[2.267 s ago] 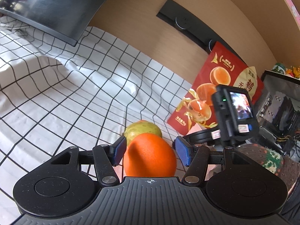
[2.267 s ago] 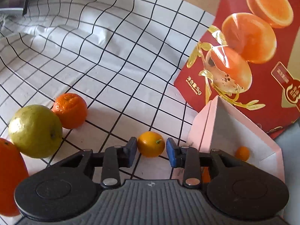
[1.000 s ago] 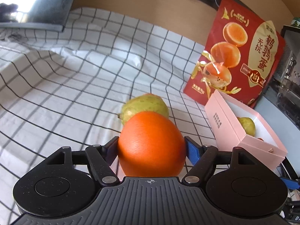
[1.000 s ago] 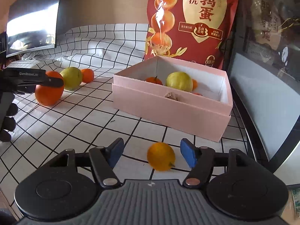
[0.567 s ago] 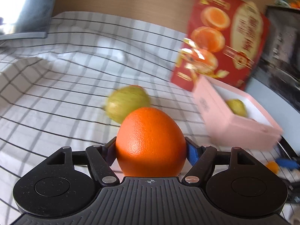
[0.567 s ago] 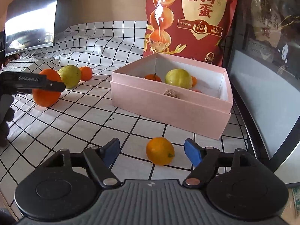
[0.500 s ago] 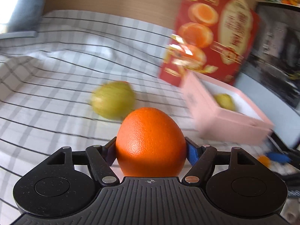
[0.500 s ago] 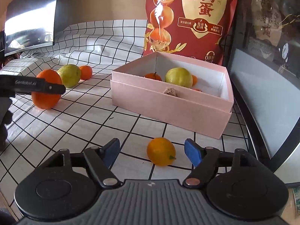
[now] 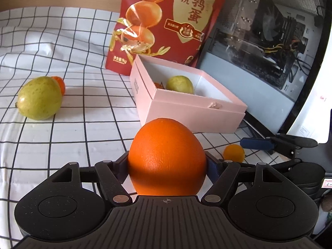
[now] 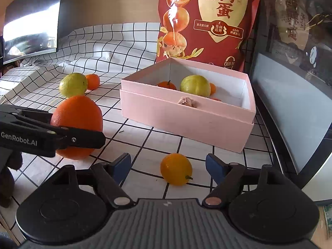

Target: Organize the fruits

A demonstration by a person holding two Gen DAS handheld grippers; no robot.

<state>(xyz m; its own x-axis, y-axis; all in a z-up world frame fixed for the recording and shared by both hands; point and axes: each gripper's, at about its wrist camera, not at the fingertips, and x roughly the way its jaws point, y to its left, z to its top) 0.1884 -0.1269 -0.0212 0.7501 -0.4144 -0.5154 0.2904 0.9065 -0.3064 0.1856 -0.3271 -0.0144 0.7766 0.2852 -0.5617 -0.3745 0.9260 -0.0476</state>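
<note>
My left gripper (image 9: 167, 166) is shut on a large orange (image 9: 167, 155); the orange also shows in the right wrist view (image 10: 77, 124), held left of the pink box (image 10: 186, 122). The box (image 9: 193, 110) holds a green guava (image 10: 195, 86) and small oranges (image 10: 167, 85). My right gripper (image 10: 168, 166) is open, its jaws either side of a small orange (image 10: 176, 169) lying on the cloth in front of the box. That small orange also shows in the left wrist view (image 9: 233, 153). A loose green guava (image 9: 39, 98) and a mandarin (image 9: 59, 84) lie on the cloth at left.
A red snack bag (image 10: 207, 20) stands behind the box. A computer case with a glass side (image 9: 259, 31) stands to the right. A dark monitor (image 10: 31, 20) stands at the far left. A white checked cloth (image 9: 72, 47) covers the table.
My left gripper has swung right with the large orange, so the pink box now lies straight ahead of it. The right gripper stays open around the small orange.
</note>
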